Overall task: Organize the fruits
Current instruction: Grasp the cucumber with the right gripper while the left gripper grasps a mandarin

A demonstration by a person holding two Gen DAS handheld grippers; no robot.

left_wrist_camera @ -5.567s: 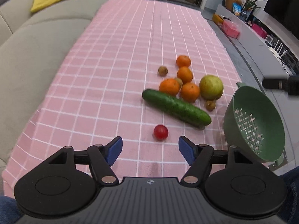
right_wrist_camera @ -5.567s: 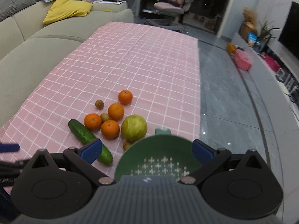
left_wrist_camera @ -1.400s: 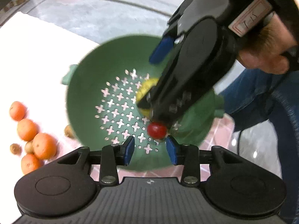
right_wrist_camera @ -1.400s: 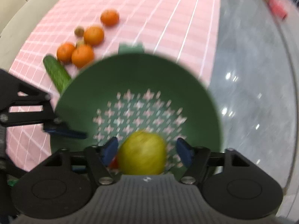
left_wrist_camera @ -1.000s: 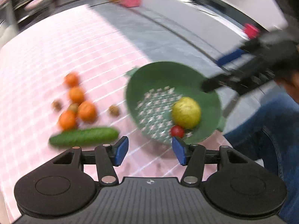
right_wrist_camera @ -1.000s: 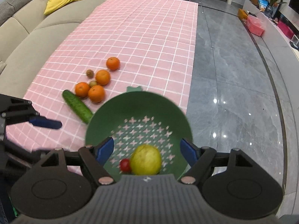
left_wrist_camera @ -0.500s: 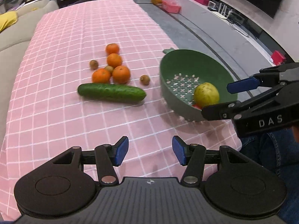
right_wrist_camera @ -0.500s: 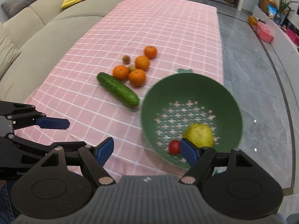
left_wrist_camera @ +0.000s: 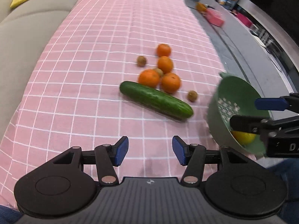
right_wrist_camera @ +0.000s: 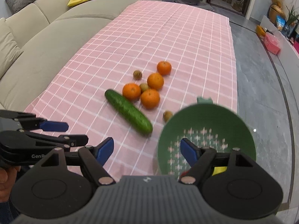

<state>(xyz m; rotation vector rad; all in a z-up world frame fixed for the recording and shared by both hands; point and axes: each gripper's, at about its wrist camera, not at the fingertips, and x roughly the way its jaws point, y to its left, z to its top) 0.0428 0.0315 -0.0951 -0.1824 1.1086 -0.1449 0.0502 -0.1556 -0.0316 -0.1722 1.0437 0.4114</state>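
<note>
Far left, a beige sofa (right_wrist_camera: 37, 35) runs alongside the pink checked tablecloth (left_wrist_camera: 93, 56). The left gripper (left_wrist_camera: 150, 150) hangs over bare cloth, its blue pads spread wide with nothing between them. Moving right, the cucumber (left_wrist_camera: 156, 99) lies at a slant, its near end blurred. Just behind it sit four oranges (left_wrist_camera: 149, 78), two of them pressed together, with a small brown fruit (left_wrist_camera: 159, 72) half hidden among them; what kind it is, I can't make out. Another (left_wrist_camera: 141, 61) sits apart to the left, a third (left_wrist_camera: 192, 95) lies near the colander. The green colander (right_wrist_camera: 241, 130) sits at the cloth's right edge, smeared by motion. The right gripper (right_wrist_camera: 147, 149) is wide open and empty, one finger in front of the colander. It hides most of a yellow fruit (left_wrist_camera: 243, 138) inside, and a red sliver (right_wrist_camera: 185, 173) barely shows.
</note>
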